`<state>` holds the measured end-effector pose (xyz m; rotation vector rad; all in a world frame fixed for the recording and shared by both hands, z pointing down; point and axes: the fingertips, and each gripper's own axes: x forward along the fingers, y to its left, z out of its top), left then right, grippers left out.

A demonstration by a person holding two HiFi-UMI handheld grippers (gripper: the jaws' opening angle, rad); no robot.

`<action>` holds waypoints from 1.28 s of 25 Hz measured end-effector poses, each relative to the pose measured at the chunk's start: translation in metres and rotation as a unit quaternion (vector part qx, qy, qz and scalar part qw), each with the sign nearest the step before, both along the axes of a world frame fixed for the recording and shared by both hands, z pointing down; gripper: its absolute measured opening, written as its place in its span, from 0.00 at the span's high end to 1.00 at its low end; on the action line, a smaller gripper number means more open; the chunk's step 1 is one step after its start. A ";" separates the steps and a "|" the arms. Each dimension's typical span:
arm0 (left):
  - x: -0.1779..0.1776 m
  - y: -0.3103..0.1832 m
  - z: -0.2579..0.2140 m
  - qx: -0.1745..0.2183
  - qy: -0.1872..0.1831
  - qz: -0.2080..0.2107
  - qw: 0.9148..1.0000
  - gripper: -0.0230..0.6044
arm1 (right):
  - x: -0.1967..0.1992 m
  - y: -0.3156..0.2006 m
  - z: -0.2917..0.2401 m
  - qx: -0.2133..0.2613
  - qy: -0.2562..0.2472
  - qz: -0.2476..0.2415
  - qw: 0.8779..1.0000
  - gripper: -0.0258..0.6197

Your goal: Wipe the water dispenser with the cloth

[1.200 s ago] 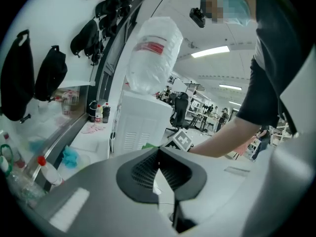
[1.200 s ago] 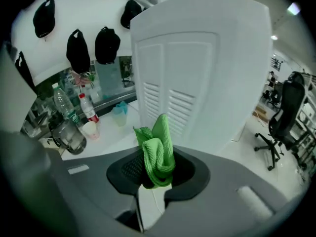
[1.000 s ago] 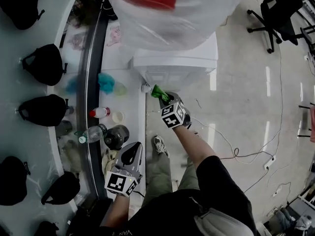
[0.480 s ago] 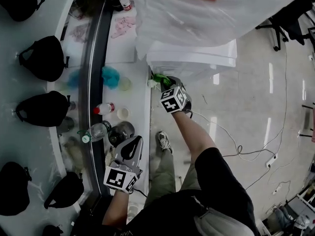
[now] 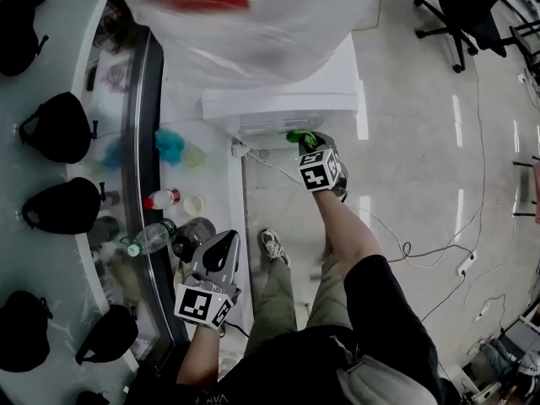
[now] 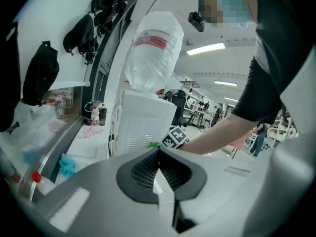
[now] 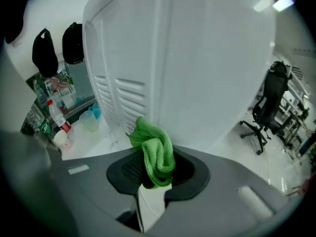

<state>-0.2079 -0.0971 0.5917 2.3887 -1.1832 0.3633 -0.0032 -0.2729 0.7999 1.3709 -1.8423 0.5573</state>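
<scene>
The white water dispenser [image 5: 287, 99] stands against the counter with a big clear water bottle [image 5: 253, 15] on top; its slatted side panel [image 7: 123, 98] fills the right gripper view. My right gripper [image 5: 305, 144] is shut on a bunched green cloth [image 7: 154, 154], pressed against the dispenser's front lower part; the green cloth [image 5: 300, 137] pokes out ahead of the marker cube. My left gripper [image 5: 221, 256] hangs low by the counter edge, jaws closed together on nothing; it [image 6: 159, 174] faces the dispenser [image 6: 145, 120] from a distance.
A curved white counter [image 5: 211, 175] at left carries bottles, a red-capped bottle [image 5: 162, 198], cups and a blue cloth [image 5: 169, 144]. Black bags [image 5: 59, 125] hang on the wall. Cables [image 5: 405, 251] trail over the floor; an office chair [image 5: 468, 11] stands at the far right.
My right gripper with the green cloth has moved rightward along the dispenser's front, from its left corner toward the middle. The left gripper has stayed by the counter.
</scene>
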 end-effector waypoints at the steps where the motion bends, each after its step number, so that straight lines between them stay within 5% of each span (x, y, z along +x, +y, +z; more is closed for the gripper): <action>1: 0.008 0.000 -0.001 0.001 0.002 0.004 1.000 0.96 | 0.013 0.002 -0.001 -0.001 0.000 0.010 1.000 0.82; 6: 0.046 0.000 -0.005 0.003 0.009 0.027 1.000 0.96 | 0.073 0.013 -0.005 -0.003 0.000 0.063 0.998 0.82; 13: 0.087 0.003 -0.015 0.011 0.011 0.042 0.999 0.96 | 0.101 0.034 -0.020 0.001 -0.013 0.060 0.998 0.82; 23: 0.130 0.010 -0.039 0.031 0.012 0.025 0.999 0.96 | 0.083 0.105 -0.091 0.042 -0.129 0.028 0.990 0.82; 32: 0.164 0.028 -0.089 0.068 0.011 -0.004 0.998 0.96 | 0.116 0.146 -0.205 0.110 -0.215 0.003 0.971 0.82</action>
